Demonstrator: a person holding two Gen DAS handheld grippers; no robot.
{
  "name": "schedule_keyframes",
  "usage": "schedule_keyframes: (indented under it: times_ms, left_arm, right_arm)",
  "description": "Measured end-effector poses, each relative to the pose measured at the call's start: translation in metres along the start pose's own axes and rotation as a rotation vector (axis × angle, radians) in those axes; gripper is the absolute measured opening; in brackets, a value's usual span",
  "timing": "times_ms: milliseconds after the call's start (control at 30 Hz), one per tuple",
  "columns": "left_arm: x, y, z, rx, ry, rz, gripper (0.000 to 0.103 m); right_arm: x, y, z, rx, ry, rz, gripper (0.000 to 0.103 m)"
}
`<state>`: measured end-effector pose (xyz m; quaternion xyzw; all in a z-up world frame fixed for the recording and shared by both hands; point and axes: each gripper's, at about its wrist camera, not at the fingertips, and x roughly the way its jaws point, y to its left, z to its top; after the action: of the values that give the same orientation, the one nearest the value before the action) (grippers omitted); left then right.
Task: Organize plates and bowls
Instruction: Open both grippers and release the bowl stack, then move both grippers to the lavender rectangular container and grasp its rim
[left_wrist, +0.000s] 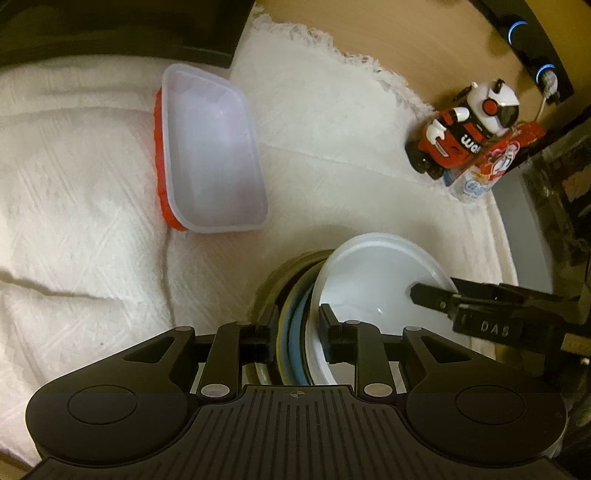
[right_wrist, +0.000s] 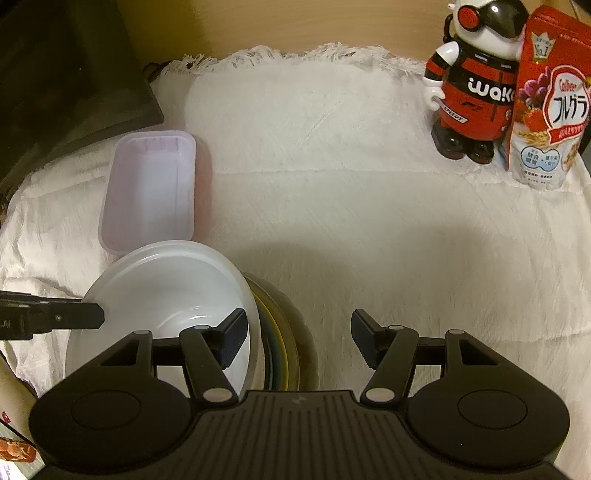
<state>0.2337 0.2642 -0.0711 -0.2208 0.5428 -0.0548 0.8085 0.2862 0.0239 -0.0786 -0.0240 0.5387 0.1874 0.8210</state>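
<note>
Only our left view shows the left gripper clamping the stack; right gripper wide open, empty, stack between its jaws, bowl at the left one.

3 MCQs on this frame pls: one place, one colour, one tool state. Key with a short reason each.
1. Where is the clear rectangular container relative to the white bowl, in the right wrist view?
A. beyond it, up-left
B. inside it
C. beside the toy figure

2. What colour is the lid under that container?
A. blue
B. orange-red
C. green

3. How does the left tool stand?
A. wide open over bare cloth
B. out of view
C. closed on the edges of the stacked dishes

Key: 1 A, it lies past the bowl's far rim; 2 B, an orange-red edge shows along its left side; 3 C, both fingers press the stack's rims.
</note>
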Motion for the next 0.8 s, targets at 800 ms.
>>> schedule_keyframes:
  times_ms: [800]
  left_arm:
    - [-0.074,0.022,0.047,-0.038,-0.372,0.075,0.023]
  right_arm:
    - [-0.064,0.106,0.086,-0.422,-0.166,0.099,0.068]
